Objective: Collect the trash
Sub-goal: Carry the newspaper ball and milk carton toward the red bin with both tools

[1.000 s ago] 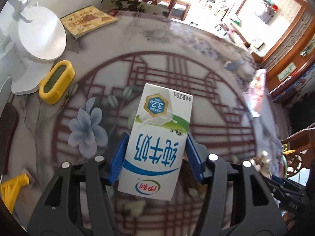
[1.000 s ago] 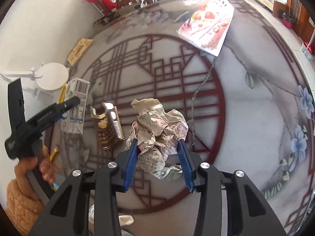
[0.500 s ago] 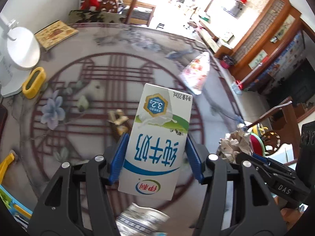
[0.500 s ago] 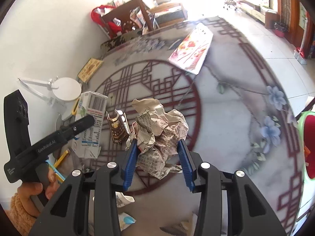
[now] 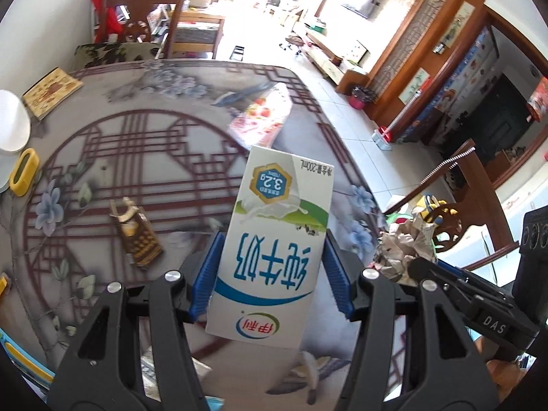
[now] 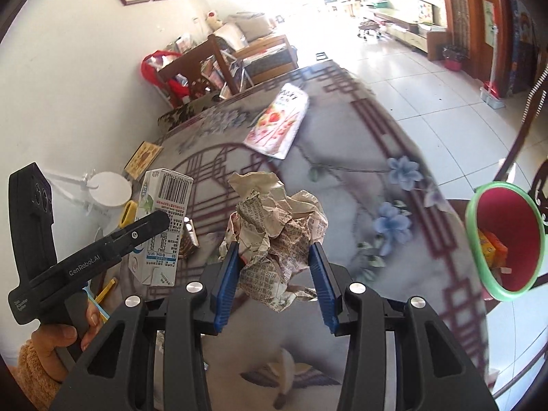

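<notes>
Left claw (image 5: 270,274) tilted down grips milk carton (image 5: 274,250); right claw (image 6: 275,274) clamps crumpled newspaper (image 6: 274,236).

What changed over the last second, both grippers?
Both grippers lifted off the table and swung toward the red bin, which has come into view. The left gripper still clamps the milk carton; the right gripper still clamps the crumpled newspaper. The brown wrapper and strawberry packet stayed put.

"3.2g", "200mL" on milk carton (image 5: 277,250)
</notes>
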Tool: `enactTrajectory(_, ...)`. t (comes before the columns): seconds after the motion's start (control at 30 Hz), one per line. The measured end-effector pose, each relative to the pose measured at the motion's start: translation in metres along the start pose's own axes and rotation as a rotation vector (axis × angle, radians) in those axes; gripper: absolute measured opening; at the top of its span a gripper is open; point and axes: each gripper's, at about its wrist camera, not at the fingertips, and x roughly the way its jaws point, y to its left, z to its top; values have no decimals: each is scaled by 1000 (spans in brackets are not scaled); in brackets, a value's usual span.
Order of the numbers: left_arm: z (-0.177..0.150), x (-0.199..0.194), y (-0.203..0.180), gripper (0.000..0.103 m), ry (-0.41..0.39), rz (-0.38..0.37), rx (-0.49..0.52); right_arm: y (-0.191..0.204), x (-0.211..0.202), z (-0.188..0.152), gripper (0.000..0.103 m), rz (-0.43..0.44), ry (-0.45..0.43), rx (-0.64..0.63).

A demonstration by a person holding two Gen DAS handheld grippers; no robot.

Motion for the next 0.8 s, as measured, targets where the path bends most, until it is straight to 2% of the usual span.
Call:
enactTrajectory(0.33,-6,16,-59,55,18,-24,53,-52,-29,-2,40,-10,-23,42)
enactTrajectory(0.8,-2,39,-129,55,19,-13,94,-126,-53,14,40,-6,-49,79)
